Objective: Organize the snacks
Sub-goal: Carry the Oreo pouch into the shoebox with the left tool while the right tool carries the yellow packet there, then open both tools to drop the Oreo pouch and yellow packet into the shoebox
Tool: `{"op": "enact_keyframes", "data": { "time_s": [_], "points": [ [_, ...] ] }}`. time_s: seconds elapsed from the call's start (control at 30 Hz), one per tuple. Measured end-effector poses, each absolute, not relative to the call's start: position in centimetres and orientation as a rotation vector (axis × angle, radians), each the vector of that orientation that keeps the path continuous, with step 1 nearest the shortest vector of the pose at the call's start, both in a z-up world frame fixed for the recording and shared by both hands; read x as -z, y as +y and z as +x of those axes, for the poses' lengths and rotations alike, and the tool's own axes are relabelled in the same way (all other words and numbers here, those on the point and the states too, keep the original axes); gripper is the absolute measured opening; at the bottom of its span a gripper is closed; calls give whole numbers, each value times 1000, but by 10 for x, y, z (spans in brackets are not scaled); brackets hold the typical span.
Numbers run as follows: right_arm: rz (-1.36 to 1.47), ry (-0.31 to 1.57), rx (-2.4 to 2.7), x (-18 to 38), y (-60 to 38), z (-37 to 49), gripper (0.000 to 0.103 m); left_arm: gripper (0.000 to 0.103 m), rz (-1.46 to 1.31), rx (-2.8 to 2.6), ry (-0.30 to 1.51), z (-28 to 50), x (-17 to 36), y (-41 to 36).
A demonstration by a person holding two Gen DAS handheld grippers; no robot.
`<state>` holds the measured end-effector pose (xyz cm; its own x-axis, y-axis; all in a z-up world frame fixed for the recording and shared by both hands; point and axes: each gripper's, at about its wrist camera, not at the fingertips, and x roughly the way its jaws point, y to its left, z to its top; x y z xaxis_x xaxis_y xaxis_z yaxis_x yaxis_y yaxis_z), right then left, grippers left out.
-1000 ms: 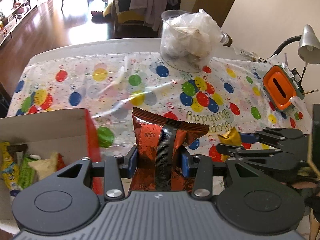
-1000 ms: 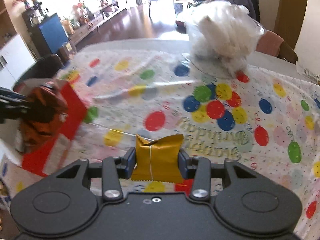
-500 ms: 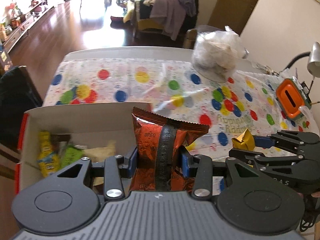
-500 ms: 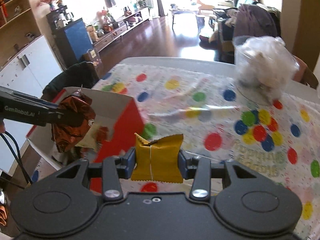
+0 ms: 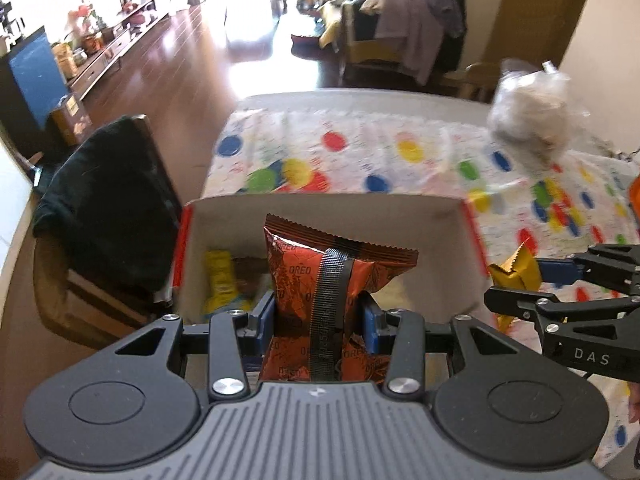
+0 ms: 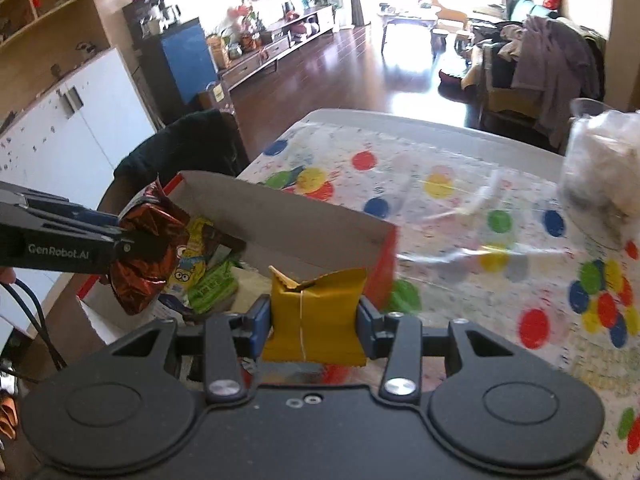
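- The left tool (image 5: 318,312) pinches a red-brown Oreo packet (image 5: 328,280) upright, directly above the open cardboard box (image 5: 320,210).
- The right tool (image 6: 314,318) pinches a yellow packet (image 6: 316,312), at the box's right wall, so the left is nearer to dropping.
- The box sits at the surface's (image 6: 440,128) edge; snacks inside are partly hidden, and its near wall is cut off.
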<state>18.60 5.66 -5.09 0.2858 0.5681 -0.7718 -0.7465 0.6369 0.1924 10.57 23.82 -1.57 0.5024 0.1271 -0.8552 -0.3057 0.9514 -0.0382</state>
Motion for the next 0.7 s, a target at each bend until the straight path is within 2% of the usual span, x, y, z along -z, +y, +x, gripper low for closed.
{"op": "enact_keyframes", "data": {
  "time_s": [0.3,0.7],
  "points": [
    [-325,973,-907,79,104,172,43,41,-142,-304,1094,116,59,270],
    [-382,1034,-914,103,125,154,43,41,-131,-250,1221,142,97,276]
  ]
}}
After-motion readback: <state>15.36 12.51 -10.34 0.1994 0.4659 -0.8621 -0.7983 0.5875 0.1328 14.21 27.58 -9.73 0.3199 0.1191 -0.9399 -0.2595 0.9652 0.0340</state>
